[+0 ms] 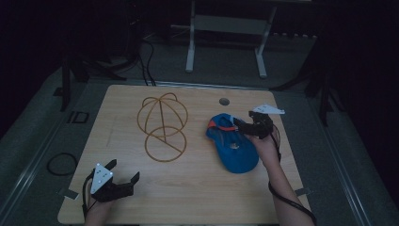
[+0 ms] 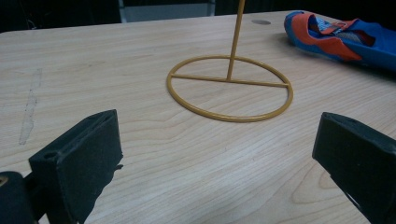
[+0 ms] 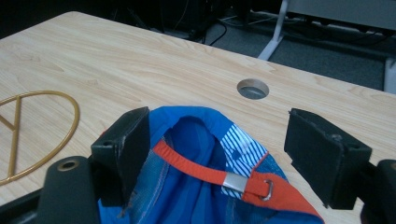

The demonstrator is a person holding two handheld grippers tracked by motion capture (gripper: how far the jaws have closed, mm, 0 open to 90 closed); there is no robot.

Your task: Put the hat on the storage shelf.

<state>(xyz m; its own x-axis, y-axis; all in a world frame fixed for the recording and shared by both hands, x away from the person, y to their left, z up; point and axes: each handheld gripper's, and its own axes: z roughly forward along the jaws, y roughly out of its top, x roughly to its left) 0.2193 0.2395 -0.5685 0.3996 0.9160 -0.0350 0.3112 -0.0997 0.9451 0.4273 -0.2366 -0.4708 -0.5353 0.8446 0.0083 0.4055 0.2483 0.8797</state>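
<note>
Right hand-held gripper [image 3: 217, 154] (agape) over cap [image 3: 205, 196]

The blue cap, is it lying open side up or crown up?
Open side up: the blue cap shows its inner lining and orange strap.

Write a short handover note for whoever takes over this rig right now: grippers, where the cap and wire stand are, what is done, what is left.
Left gripper: open, holding nothing, low at the near left of the table.
Right gripper: open, its jaws standing either side of the rear edge of the blue cap, not clamped on it.
Cap lies upside down on the table's right half, orange strap across its opening.
Wire stand stands mid-table, bare, apart from the cap.
Done: right gripper brought to the cap.
Left: probably grip the cap, lift it and set it on the stand.
</note>
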